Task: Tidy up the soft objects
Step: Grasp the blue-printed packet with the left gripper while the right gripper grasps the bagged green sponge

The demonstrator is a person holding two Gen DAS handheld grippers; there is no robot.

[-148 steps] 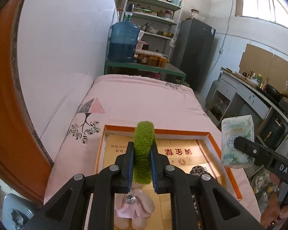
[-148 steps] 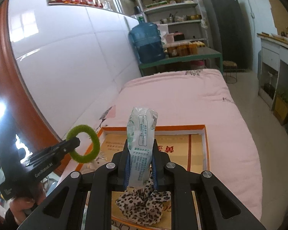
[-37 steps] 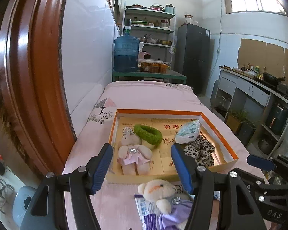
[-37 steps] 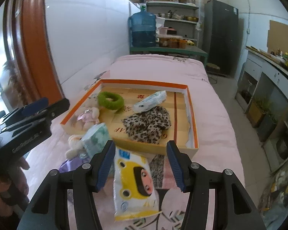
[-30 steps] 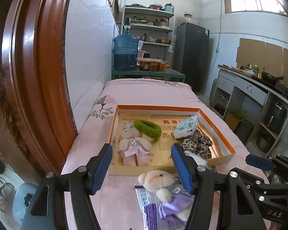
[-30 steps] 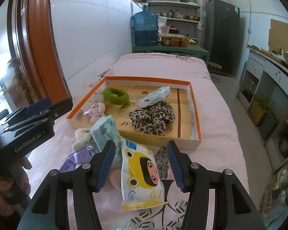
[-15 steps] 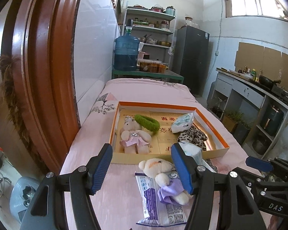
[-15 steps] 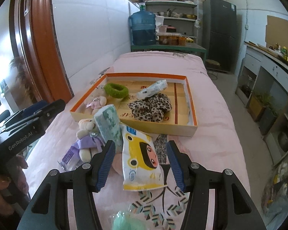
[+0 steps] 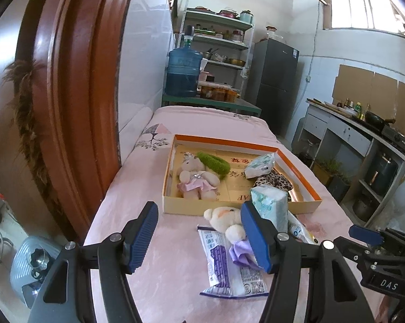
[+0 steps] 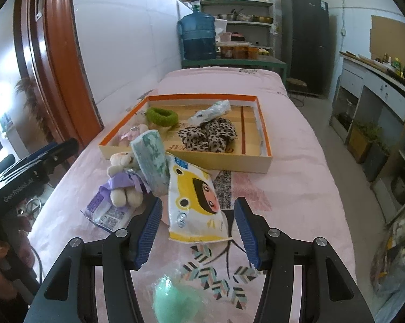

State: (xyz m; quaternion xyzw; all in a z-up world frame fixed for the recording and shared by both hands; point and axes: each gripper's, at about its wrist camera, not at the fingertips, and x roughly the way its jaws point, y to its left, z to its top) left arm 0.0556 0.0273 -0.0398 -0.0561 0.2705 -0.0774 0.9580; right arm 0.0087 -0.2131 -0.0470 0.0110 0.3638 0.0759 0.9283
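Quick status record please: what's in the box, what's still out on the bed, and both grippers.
in box: pink-dressed bear, green ring, tissue pack, leopard cloth
on bed: purple-dressed bear, green-white tissue pack, yellow wipes pack, purple-printed pack, mint item
left gripper: open, empty
right gripper: open, empty

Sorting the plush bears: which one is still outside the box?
The bear in the purple dress, lying on the pink bedspread; the bear in the pink dress lies inside the orange-rimmed box.
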